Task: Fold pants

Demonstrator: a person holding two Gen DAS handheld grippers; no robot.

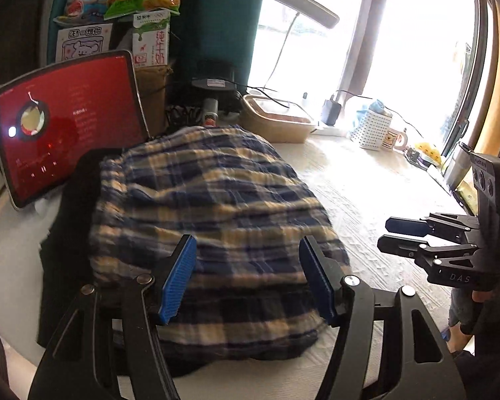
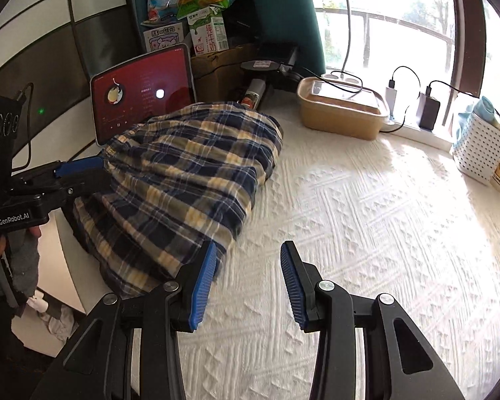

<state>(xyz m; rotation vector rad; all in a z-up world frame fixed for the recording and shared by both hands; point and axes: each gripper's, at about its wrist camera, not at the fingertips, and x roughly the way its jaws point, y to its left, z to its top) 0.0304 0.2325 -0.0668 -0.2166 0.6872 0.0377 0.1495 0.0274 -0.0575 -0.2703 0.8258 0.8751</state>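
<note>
Pants: I see the plaid pants [image 1: 210,220] lying in a folded bundle on the white textured table cover [image 2: 366,233], toward its left side, just in front of the red-screen tablet [image 1: 66,123].
Left gripper: my left gripper [image 1: 246,276] hovers over the near edge of the bundle, jaws apart, nothing clamped.
Right gripper: my right gripper [image 2: 248,286] is above bare cover just right of the bundle, jaws apart, empty.
Background: tan food container [image 2: 343,110] near the window.
</note>
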